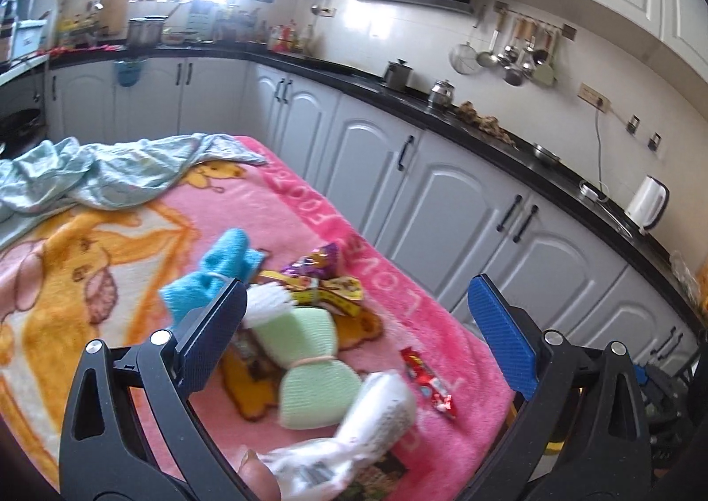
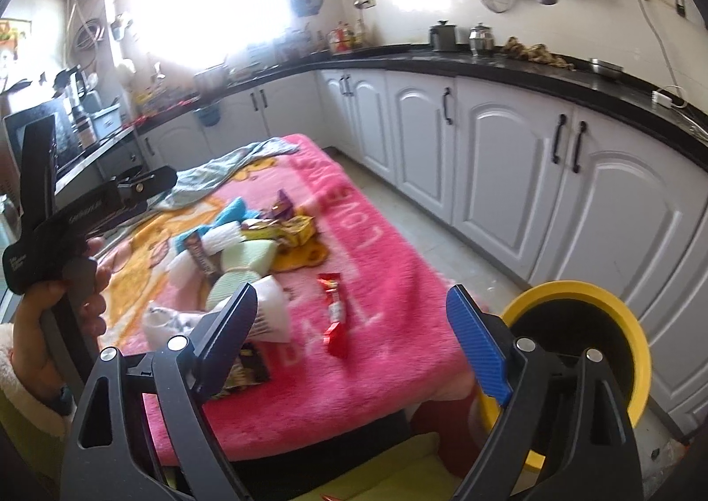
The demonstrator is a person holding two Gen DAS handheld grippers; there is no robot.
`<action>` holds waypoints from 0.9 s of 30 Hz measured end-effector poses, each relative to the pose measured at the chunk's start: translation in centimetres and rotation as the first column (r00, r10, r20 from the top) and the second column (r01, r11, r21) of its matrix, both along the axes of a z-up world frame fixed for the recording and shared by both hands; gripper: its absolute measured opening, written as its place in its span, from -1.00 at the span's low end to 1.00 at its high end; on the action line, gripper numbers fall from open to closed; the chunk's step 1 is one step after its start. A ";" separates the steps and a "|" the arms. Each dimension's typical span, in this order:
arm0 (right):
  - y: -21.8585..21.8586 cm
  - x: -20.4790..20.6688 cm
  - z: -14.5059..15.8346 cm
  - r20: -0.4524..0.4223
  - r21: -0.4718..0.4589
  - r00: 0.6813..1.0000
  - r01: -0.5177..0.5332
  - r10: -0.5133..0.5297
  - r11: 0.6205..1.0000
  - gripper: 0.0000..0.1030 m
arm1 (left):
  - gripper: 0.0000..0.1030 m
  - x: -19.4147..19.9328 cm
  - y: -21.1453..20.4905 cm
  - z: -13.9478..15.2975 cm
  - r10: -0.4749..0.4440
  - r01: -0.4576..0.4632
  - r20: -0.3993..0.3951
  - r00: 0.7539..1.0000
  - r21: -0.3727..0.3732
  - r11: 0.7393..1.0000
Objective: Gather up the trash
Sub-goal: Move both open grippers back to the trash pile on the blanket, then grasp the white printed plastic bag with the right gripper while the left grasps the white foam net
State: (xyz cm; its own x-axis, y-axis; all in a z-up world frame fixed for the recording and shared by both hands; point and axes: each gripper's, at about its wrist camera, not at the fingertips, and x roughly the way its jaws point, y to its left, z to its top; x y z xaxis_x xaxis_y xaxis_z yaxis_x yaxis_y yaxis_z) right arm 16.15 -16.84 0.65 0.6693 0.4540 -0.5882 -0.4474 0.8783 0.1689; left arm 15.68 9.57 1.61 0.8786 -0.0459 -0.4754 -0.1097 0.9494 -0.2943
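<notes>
A pink blanket (image 1: 146, 218) covers the table and carries a heap of trash. A red candy wrapper (image 1: 427, 381) lies apart at the right; it also shows in the right wrist view (image 2: 334, 308). Yellow and purple snack wrappers (image 1: 323, 280) lie further back, and they show in the right wrist view (image 2: 292, 227) too. A crumpled white plastic bag (image 1: 367, 430) lies nearest. My left gripper (image 1: 358, 324) is open above the heap, holding nothing. My right gripper (image 2: 354, 324) is open over the blanket's near edge, the red wrapper between its fingers' lines.
Green (image 1: 314, 364) and blue (image 1: 221, 275) bundled cloths and a light blue garment (image 1: 97, 174) lie on the blanket. A yellow bin (image 2: 610, 342) with a black liner stands on the floor right of the table. White cabinets (image 2: 486, 147) run along the right.
</notes>
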 end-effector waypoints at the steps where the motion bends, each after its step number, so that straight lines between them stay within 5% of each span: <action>1: 0.7 -0.1 -0.1 -0.005 -0.001 1.000 -0.014 0.014 1.000 0.64 | 0.79 -0.2 0.4 -0.1 0.009 -0.009 0.000 1.000 -0.002 1.000; 17: 8.5 1.6 -3.5 -0.115 -0.022 0.985 -0.134 0.130 0.991 0.65 | 0.79 -1.7 7.8 -3.5 0.138 -0.140 -0.075 0.988 -0.017 0.990; 27: 12.3 5.7 -6.7 -0.222 -0.022 0.960 -0.178 0.168 0.984 0.65 | 0.79 -1.3 10.8 -7.9 0.122 -0.128 -0.157 0.980 -0.033 0.991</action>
State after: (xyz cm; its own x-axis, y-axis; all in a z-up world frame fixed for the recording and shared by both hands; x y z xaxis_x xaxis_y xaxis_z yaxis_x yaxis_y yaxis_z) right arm 21.89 -4.58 -6.06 0.4359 0.5234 -0.7321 -0.5493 0.7991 0.2443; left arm 14.39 20.36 -6.32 0.7948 0.0366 -0.6057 -0.2739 0.9124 -0.3042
